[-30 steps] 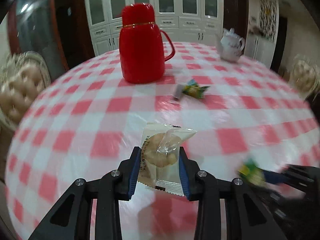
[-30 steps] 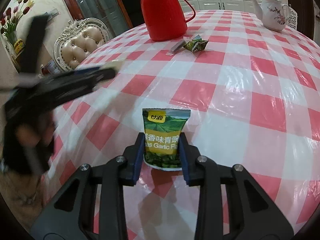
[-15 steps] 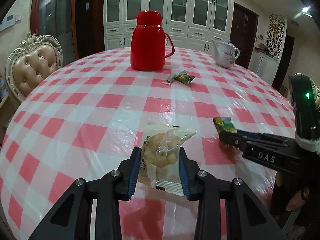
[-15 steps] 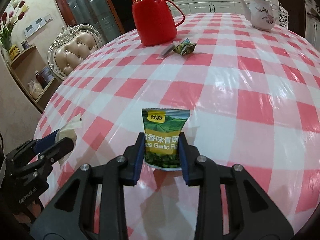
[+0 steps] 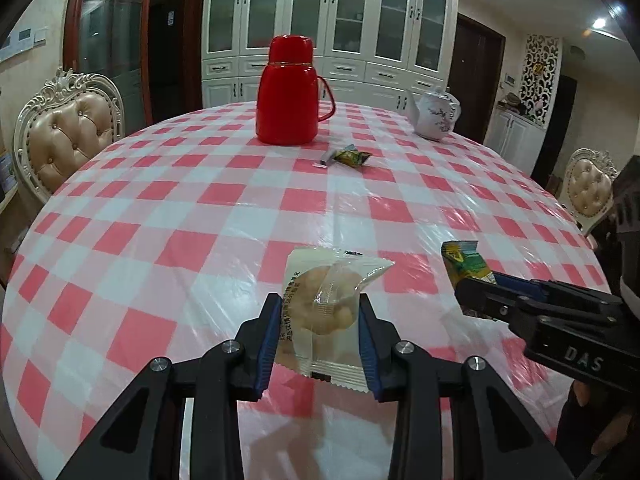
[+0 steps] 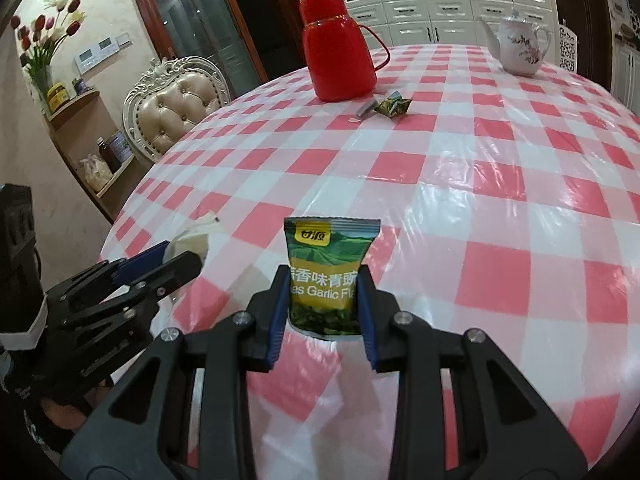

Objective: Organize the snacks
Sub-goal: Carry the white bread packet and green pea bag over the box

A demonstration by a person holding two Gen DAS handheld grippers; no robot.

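Snacks pinched in both my grippers — biscuit packet [image 5: 320,312] left [image 5: 320,334], green pea packet [image 6: 326,280] right [image 6: 324,304]; red flask [image 5: 287,92], teapot [image 5: 434,116], another wrapper [image 5: 352,157] stand well ahead.

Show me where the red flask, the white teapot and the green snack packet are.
red flask [image 5: 287,108], left wrist view, middle of its body
white teapot [image 6: 520,49], right wrist view, its belly
green snack packet [image 6: 326,276], right wrist view, printed front

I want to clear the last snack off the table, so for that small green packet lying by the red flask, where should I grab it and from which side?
Probably from above, across the puffed middle of the small green packet. It lies flat on the tablecloth, so only a top-down pinch gets fingers around it. Come from the open near side: the red flask stands just behind, and a grey wrapper lies at its left end.
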